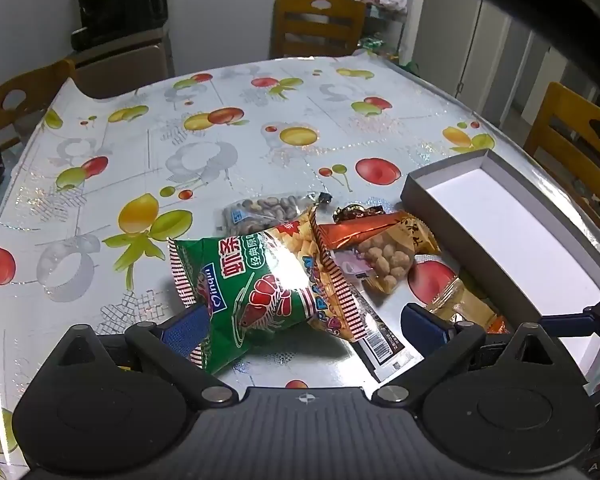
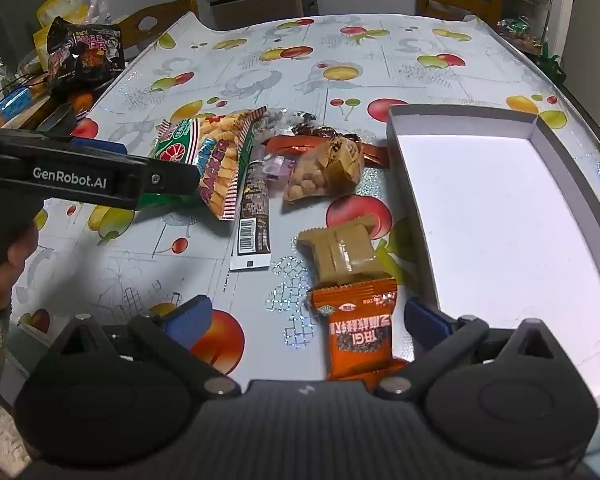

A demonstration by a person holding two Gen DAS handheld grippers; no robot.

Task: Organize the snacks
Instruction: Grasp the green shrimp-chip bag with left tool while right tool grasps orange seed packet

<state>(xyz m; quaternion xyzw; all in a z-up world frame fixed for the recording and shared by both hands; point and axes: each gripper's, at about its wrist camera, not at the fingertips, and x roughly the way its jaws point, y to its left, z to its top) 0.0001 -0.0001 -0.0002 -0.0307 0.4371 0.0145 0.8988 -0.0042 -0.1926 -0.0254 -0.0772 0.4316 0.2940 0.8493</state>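
The left gripper (image 1: 304,320) is hovering with jaws released around the green prawn-cracker bag (image 1: 256,284), which is lying on the worktop (image 1: 228,120) left of the open grey box (image 1: 512,220). The right gripper (image 2: 306,322), jaws also released, is straddling the orange snack packet (image 2: 360,332) just beside that box. Both are looking light, crinkly and slippery, their contents crushable, so a pinch across a flat sealed edge seems best.

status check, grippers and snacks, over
Left gripper open over green prawn cracker bag. Right gripper open over orange snack packet. Box empty, nothing blocking.
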